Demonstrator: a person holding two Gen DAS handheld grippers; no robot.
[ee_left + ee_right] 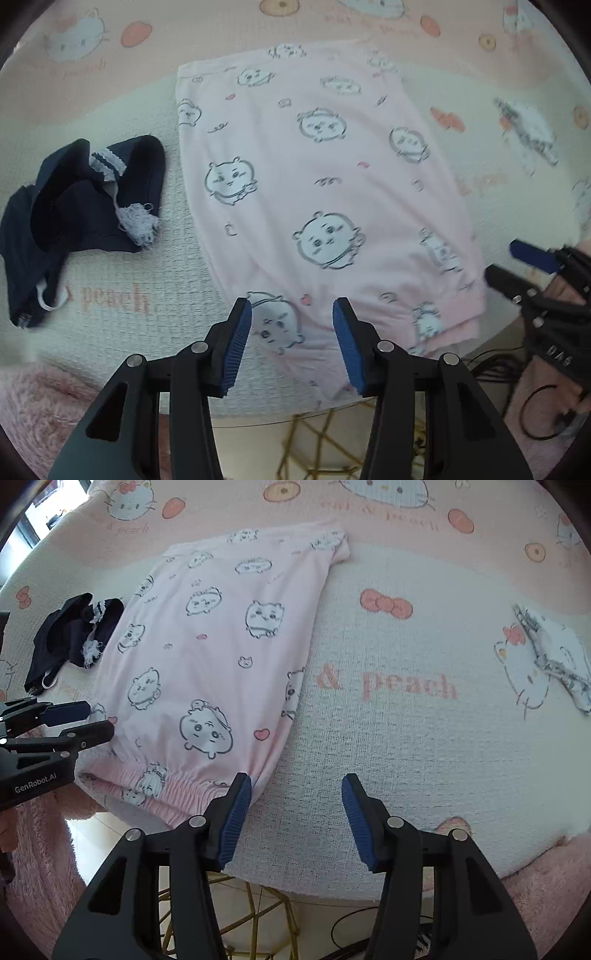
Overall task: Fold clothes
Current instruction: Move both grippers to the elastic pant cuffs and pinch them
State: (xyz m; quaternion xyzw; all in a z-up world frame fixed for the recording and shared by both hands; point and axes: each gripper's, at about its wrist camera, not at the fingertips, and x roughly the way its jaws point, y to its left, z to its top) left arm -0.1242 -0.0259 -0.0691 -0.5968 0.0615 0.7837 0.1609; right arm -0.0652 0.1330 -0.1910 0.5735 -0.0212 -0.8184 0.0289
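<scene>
A pink garment with cartoon faces lies folded lengthwise and flat on the blanket, its gathered elastic end toward me. My left gripper hovers over that near end, open, with nothing pinched between its blue pads. My right gripper is open too, above bare blanket just right of the elastic end's corner; its left fingertip stands next to that corner. Each gripper also shows in the other's view: the right gripper at the garment's right side, the left gripper at its left side.
A crumpled navy garment with white lace trim lies left of the pink one. A small white patterned piece sits far right. The cream and pink cartoon blanket ends at a near edge, with fluffy pink rug, gold wire legs and cables below.
</scene>
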